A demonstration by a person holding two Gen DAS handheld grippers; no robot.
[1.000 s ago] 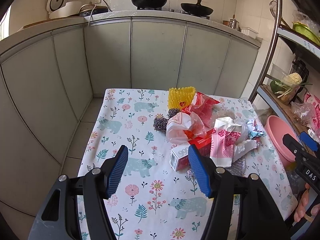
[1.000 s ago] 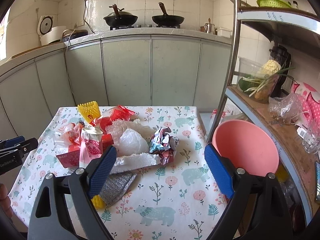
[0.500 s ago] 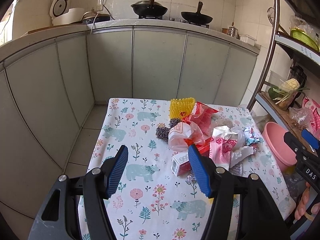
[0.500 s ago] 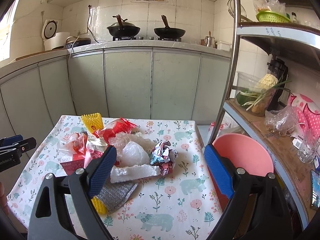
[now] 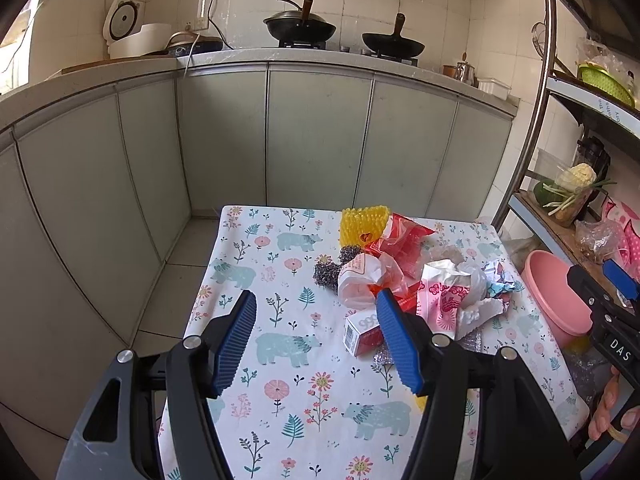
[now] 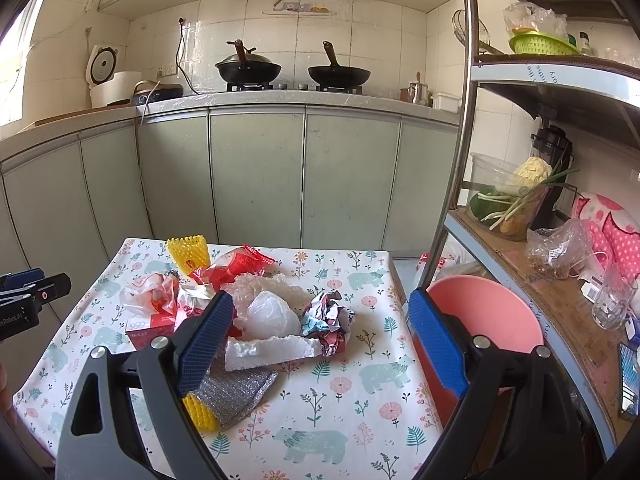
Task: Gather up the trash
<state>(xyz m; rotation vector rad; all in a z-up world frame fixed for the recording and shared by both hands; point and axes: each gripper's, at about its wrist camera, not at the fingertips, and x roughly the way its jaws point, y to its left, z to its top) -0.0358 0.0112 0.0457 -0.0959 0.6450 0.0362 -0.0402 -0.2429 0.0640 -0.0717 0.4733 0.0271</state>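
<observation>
R gripper: jaws spread wide, nothing held, hovering above the table. Trash pile sits centre-left of the R wrist frame, directly fwd between the finger lines. Nearest piece is the white foam strip, long axis approx. left-right, crosswise to the jaws. Pink basin lies just off the table edge, right of frame. L gripper: also released, empty; pile is right of centre there, so R looks nearer.

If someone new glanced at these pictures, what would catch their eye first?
Probably the heap of trash in the middle of the floral-clothed table, with a yellow foam net at its far edge. Next, the pink basin just off the table's right side.
</observation>
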